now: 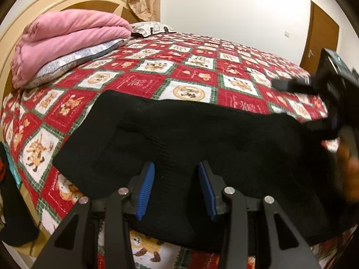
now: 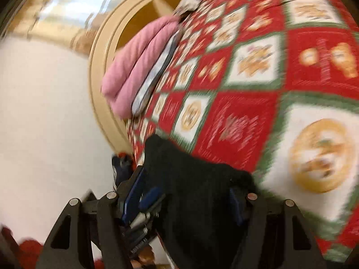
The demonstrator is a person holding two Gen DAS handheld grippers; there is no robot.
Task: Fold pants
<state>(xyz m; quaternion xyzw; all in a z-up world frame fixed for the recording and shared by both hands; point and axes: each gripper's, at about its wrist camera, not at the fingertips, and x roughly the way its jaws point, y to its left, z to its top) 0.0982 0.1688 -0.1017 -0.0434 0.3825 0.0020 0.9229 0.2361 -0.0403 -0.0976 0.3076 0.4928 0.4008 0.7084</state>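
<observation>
Black pants [image 1: 179, 139] lie spread sideways across the near edge of the bed. My left gripper [image 1: 177, 188] stands over their near middle, its blue pads [image 1: 147, 190] apart, with flat black cloth showing in the gap. At the right end of the pants my right gripper [image 1: 296, 105] comes in blurred, one finger above the quilt and the other at the cloth's edge. In the right wrist view a hump of the pants [image 2: 190, 179] fills the space inside that gripper [image 2: 184, 197], hiding part of one pad; the jaws still stand wide.
A red, white and green patchwork quilt [image 1: 193, 67] covers the bed. A folded pink blanket [image 1: 67, 38] on a grey pillow lies at the far left by the cream headboard [image 1: 27, 11]. A brown door [image 1: 320, 35] is at the far right.
</observation>
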